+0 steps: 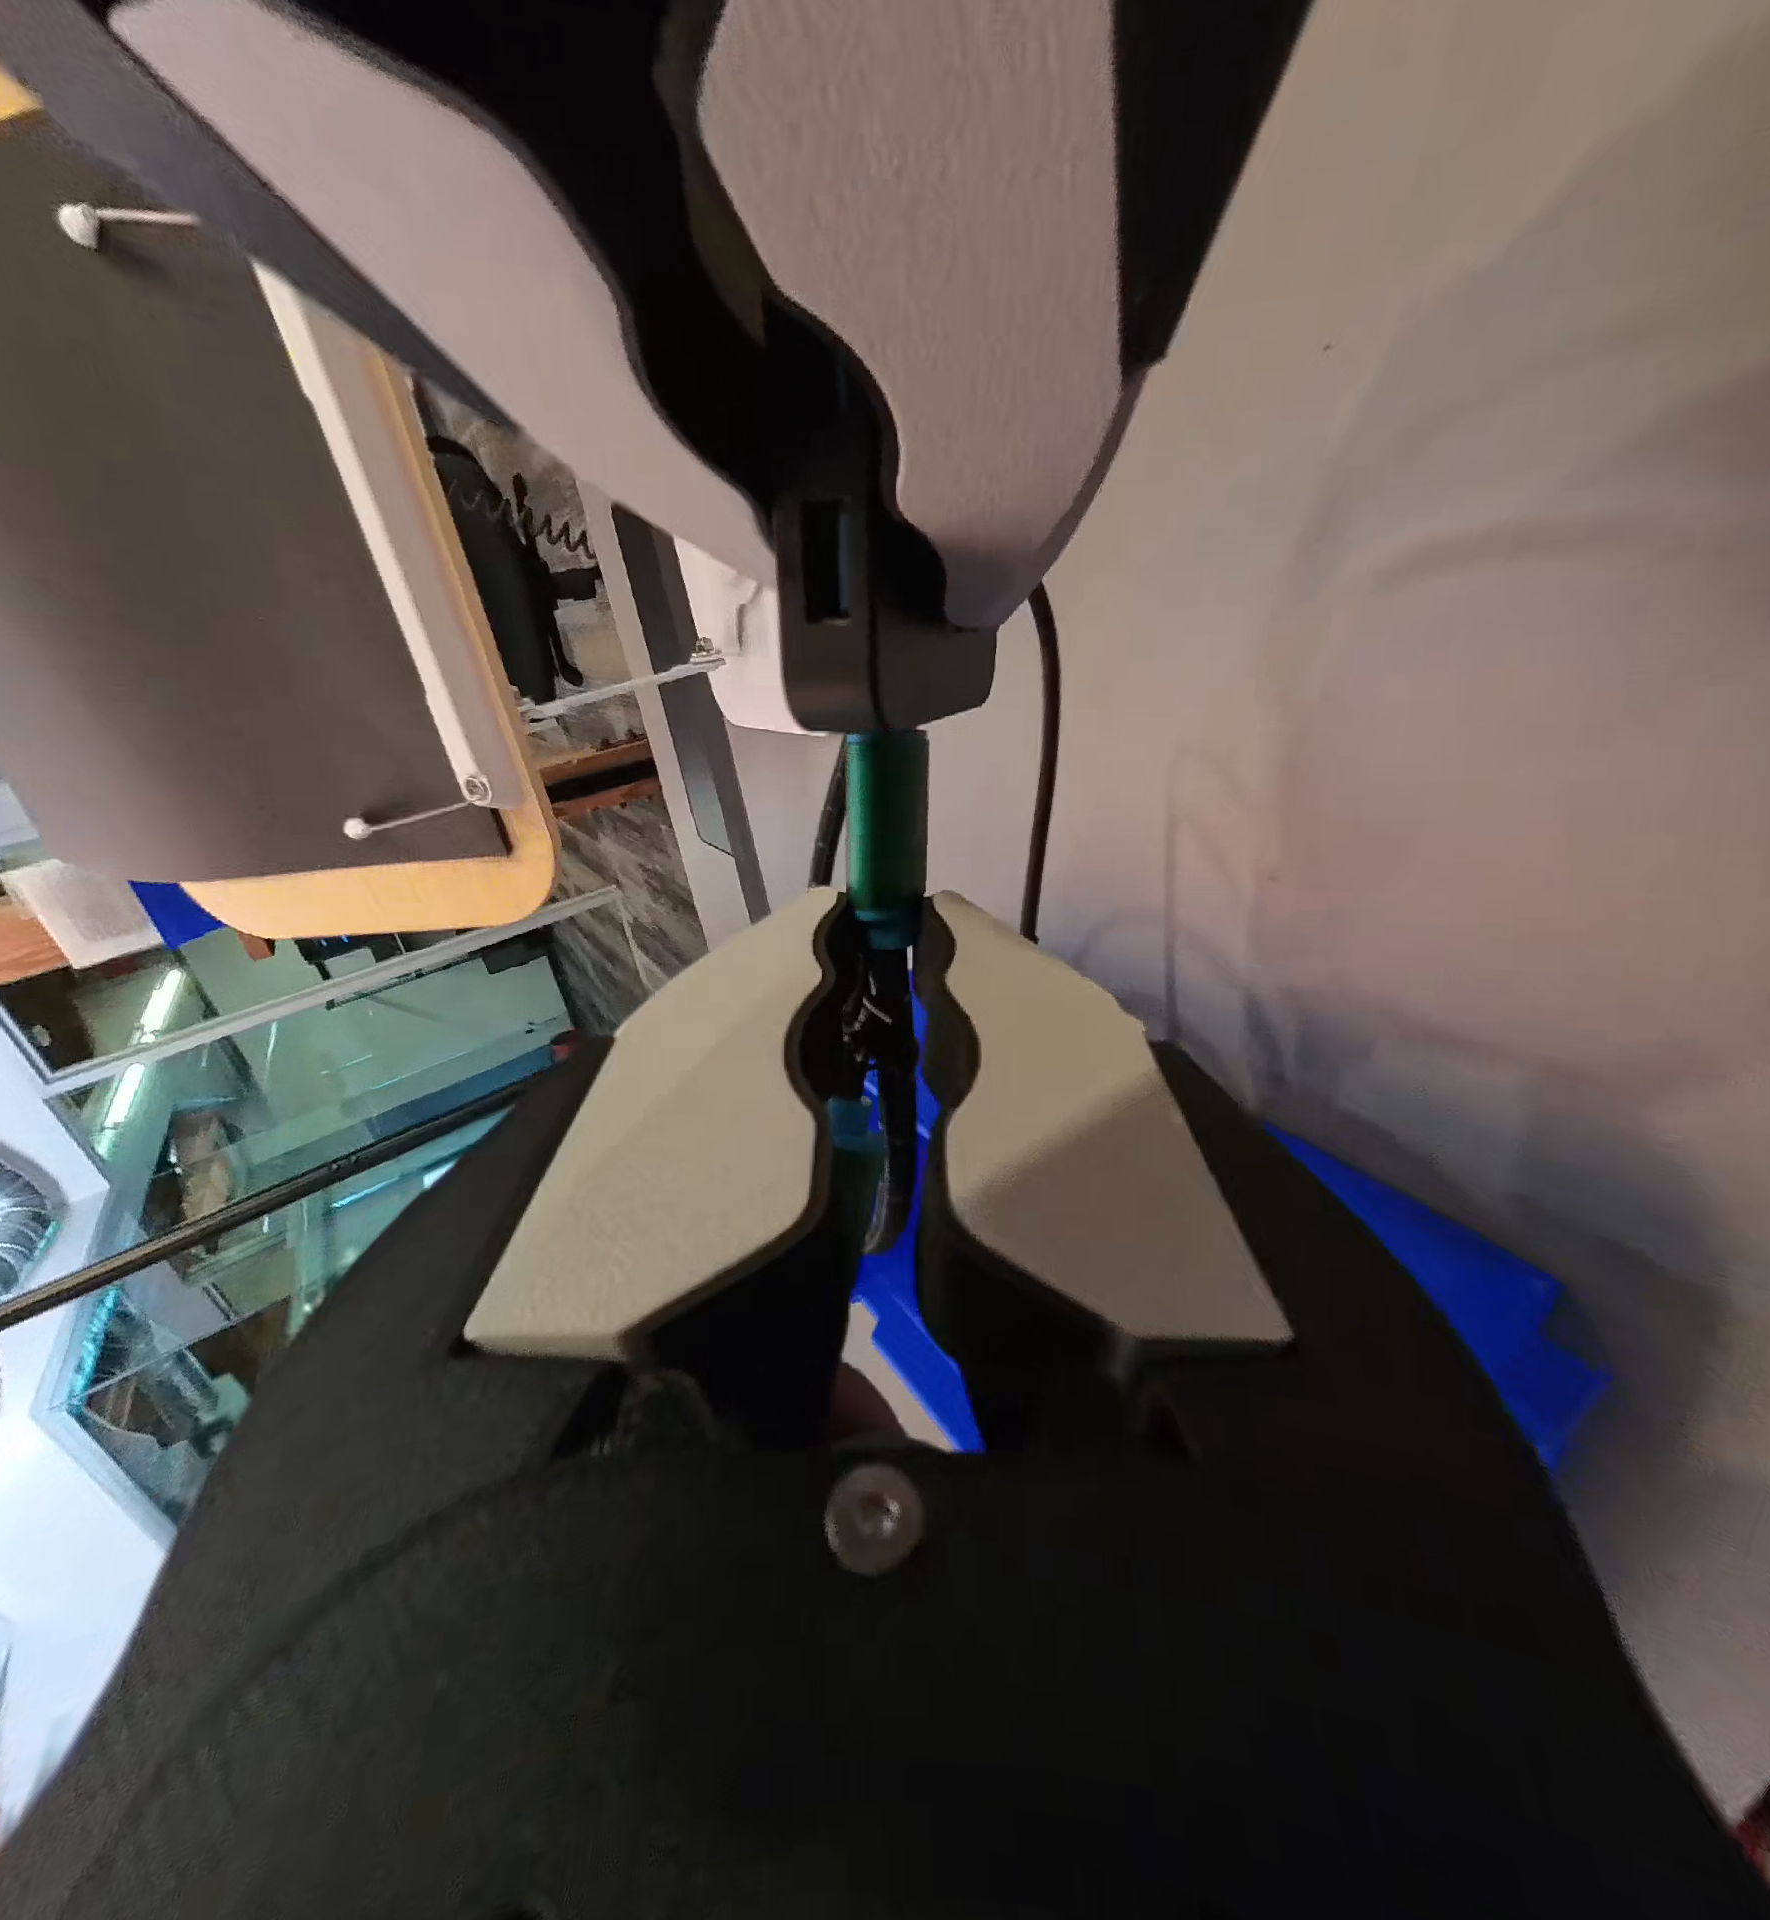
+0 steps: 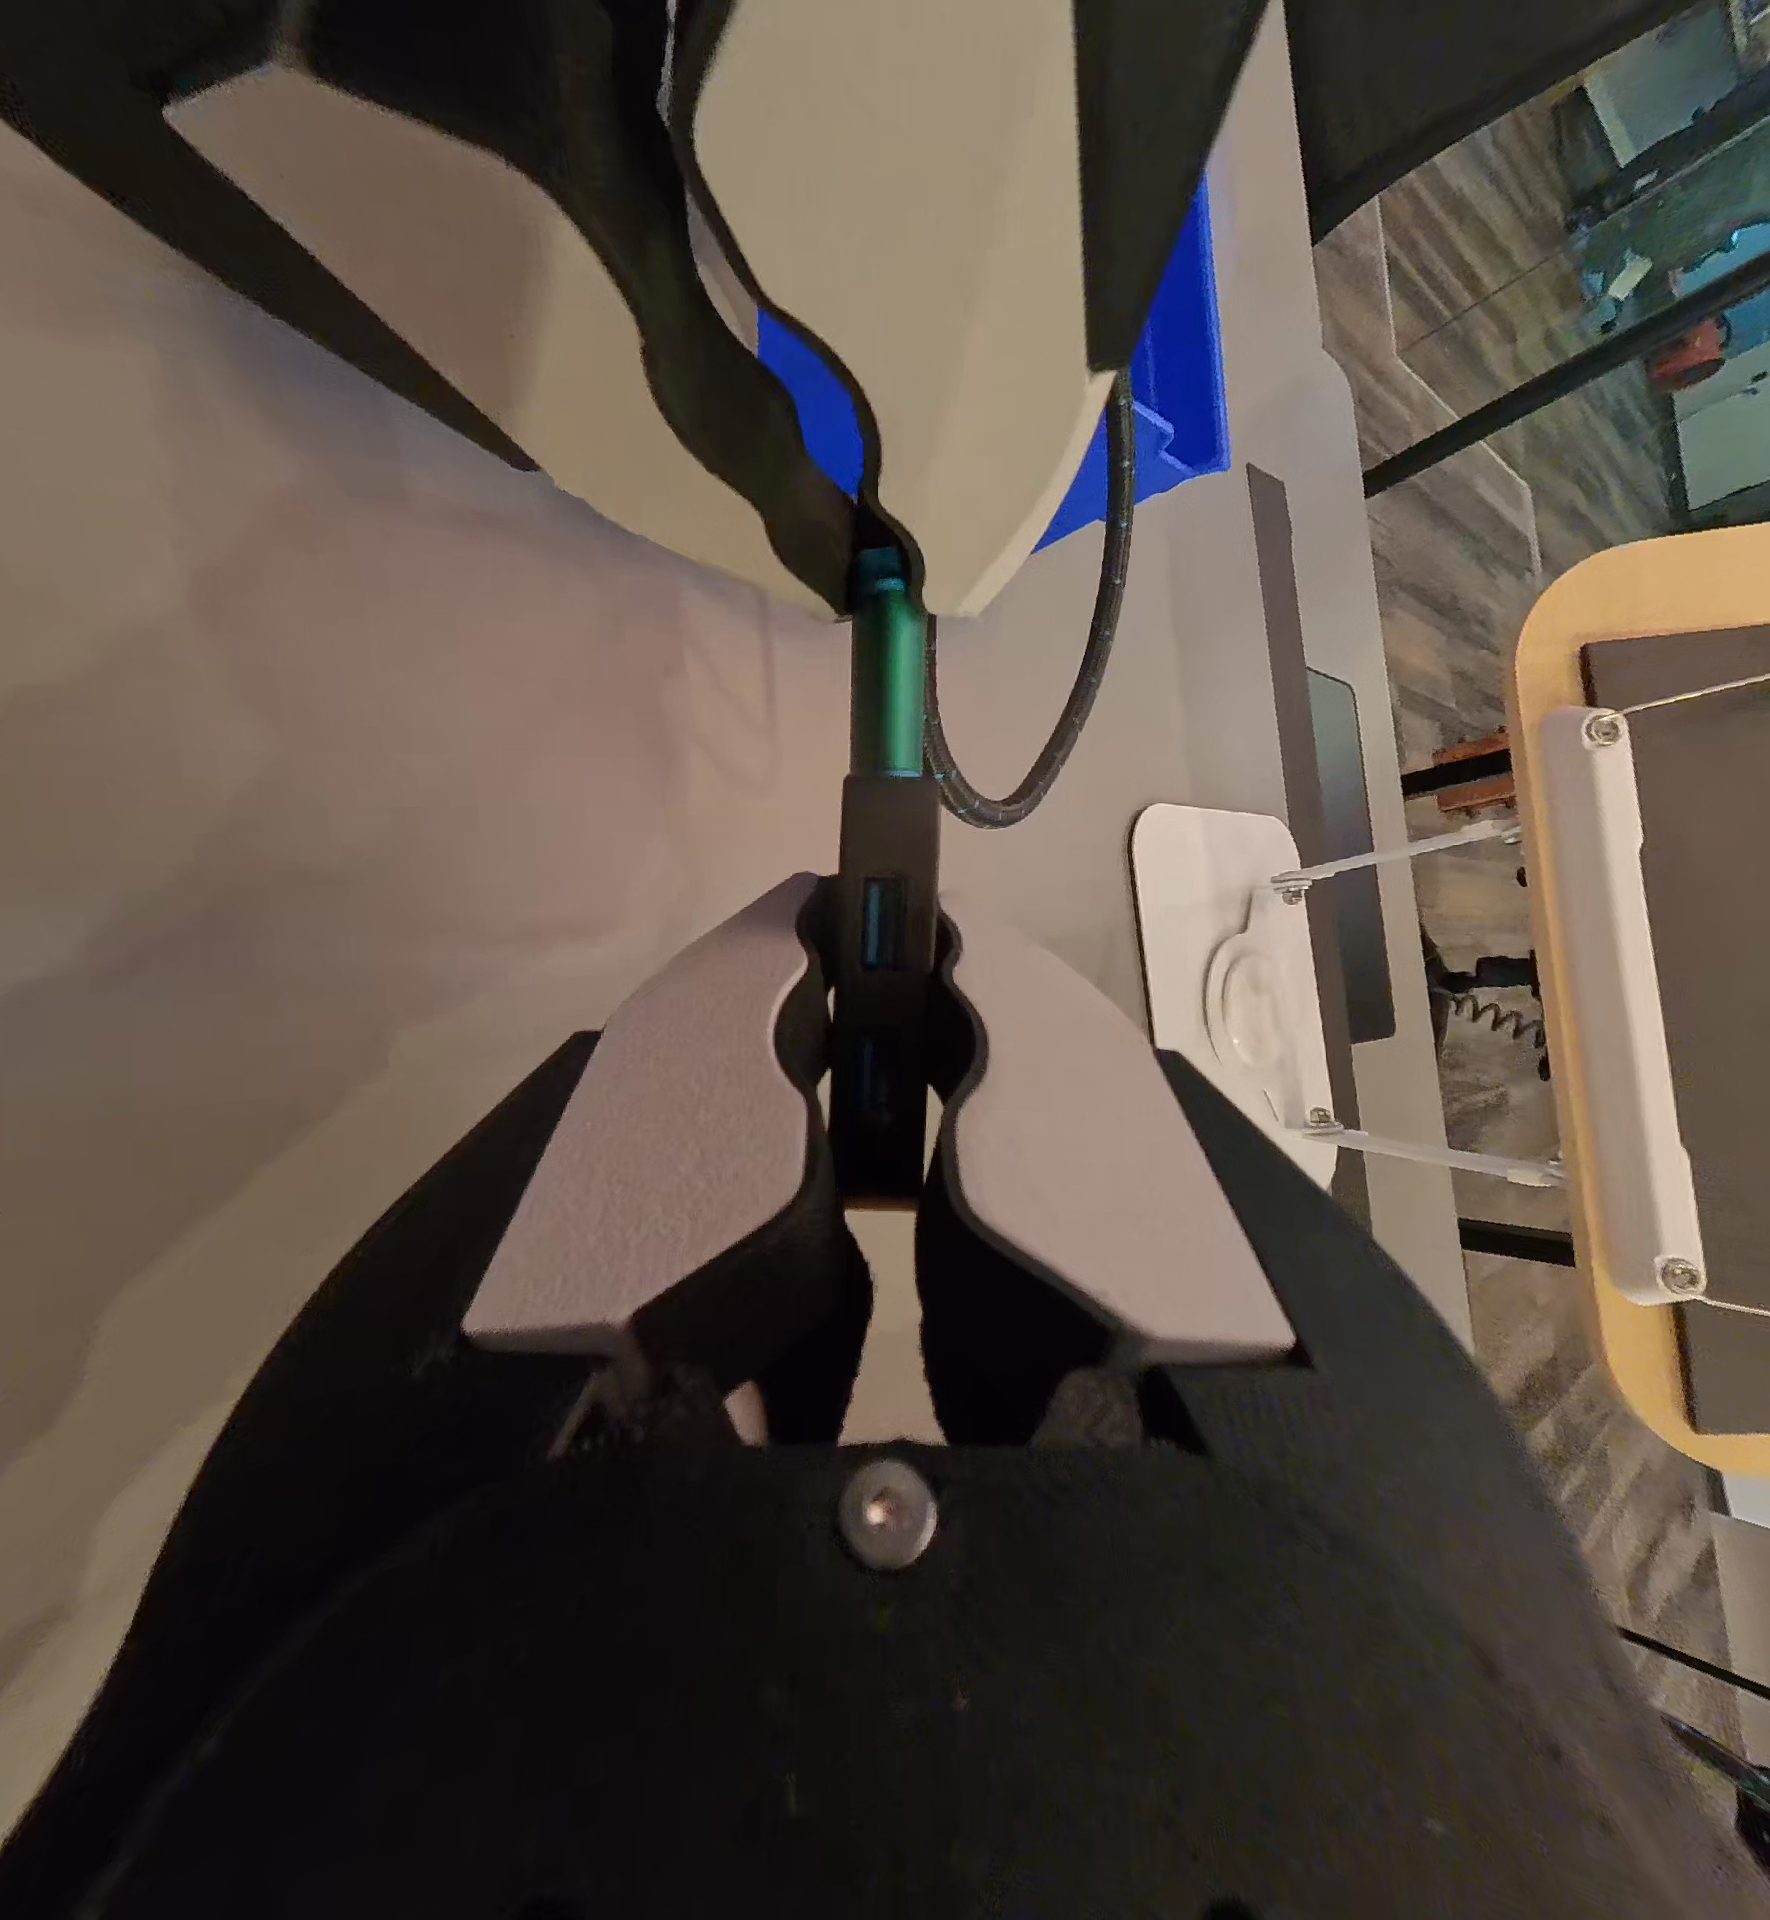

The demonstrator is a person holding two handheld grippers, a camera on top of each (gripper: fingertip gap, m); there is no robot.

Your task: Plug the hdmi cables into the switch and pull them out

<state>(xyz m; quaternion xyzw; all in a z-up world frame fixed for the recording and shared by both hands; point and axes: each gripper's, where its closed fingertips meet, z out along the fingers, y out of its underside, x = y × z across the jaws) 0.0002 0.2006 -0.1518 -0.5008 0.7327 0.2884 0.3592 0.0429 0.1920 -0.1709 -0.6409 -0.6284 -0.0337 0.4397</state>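
Above the grey table (image 2: 341, 727), right claw (image 2: 876, 1039) clamps the switch (image 2: 886, 862).

Cable plug (image 2: 889, 694) in switch (image 2: 886, 940), bin (image 2: 1182, 343) behind.

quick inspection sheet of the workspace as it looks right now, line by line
surface: pale grey tabletop, bare where visible
job's things: black switch with green hdmi plug meeting its end; whether fully seated cannot be told
clutter: blue bin at the table edge; white plate-like fixture
grippers: left hand-held gripper shut on the plug's rear end; right hand-held gripper shut on the switch; the two face each other tip to tip
cables: braided cable looping from behind the plug; thin black cable beside the switch
surroundings: wood-rimmed board with white bracket, glass partitions, patterned floor
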